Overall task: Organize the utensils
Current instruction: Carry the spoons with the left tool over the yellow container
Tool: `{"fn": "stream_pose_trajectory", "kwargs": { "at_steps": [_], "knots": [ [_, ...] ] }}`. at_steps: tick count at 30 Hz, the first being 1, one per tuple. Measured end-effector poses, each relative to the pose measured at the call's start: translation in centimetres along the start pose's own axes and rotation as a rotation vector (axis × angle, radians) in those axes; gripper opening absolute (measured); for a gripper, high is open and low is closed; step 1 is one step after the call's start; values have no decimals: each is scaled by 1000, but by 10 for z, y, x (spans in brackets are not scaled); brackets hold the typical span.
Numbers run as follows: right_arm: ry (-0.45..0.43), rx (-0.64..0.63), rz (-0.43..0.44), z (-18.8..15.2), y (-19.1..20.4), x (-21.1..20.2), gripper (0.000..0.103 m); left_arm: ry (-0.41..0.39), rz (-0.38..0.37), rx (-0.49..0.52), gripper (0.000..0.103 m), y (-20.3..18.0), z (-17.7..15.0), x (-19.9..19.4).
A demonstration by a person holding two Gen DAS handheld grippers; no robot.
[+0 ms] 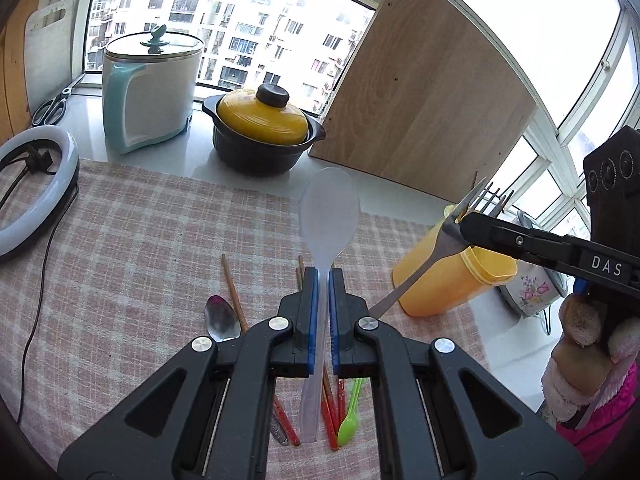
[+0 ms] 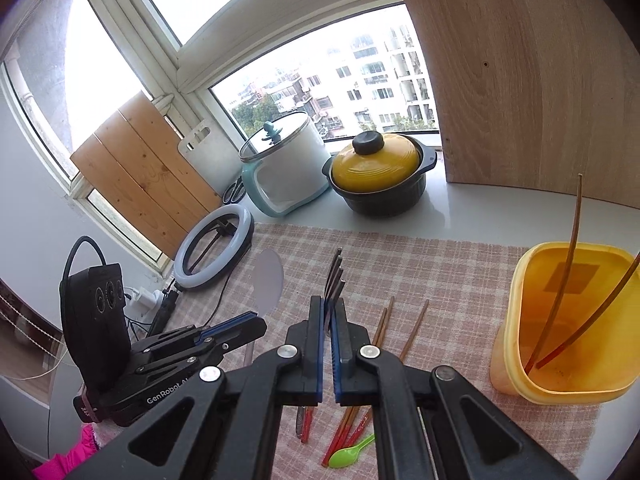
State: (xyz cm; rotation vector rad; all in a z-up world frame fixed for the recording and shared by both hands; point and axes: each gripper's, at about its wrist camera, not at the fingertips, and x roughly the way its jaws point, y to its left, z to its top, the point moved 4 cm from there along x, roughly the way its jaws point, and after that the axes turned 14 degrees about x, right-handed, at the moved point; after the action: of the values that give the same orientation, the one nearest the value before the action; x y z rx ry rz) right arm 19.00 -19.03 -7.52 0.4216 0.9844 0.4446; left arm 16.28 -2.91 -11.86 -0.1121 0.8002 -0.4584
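Left hand-held gripper (image 1: 323, 280): I hold its jaws clamped on the handle of the translucent plastic spoon (image 1: 329, 216), bowl forward, above the checked cloth (image 1: 140, 240). Right hand-held gripper (image 2: 329, 312): clamped on the metal fork (image 2: 335, 276), tines forward. I see the yellow holder (image 2: 560, 384) upright on the cloth, two chopsticks inside. Loose chopsticks (image 2: 414, 330), a green spoon (image 2: 350, 454) and a metal spoon (image 1: 222, 318) lie on the cloth.
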Motion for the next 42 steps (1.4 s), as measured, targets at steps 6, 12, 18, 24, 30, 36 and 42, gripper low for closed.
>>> {"fn": "stream_pose_trajectory", "kwargs": {
  "at_steps": [6, 12, 18, 24, 30, 36, 42],
  "knots": [
    [-58, 8, 26, 6, -3, -41, 0, -33, -45, 17, 3, -18, 19, 3],
    [-108, 38, 48, 14, -14, -83, 0, -65, -89, 41, 3, -42, 40, 10],
    [-177, 61, 46, 26, -26, -120, 0, -91, -135, 72, 3, -71, 61, 22],
    [-236, 79, 27, 34, -41, -152, 0, -110, -200, 85, 3, -99, 81, 37],
    [-286, 101, -17, 39, -62, -176, 0, -122, -246, 94, 3, -125, 96, 60],
    [-309, 140, -66, 44, -87, -185, 0, -124, -268, 104, 3, -148, 106, 87],
    [-297, 174, -96, 45, -110, -181, 0, -129, -264, 120, 3, -164, 109, 113]
  ]
}}
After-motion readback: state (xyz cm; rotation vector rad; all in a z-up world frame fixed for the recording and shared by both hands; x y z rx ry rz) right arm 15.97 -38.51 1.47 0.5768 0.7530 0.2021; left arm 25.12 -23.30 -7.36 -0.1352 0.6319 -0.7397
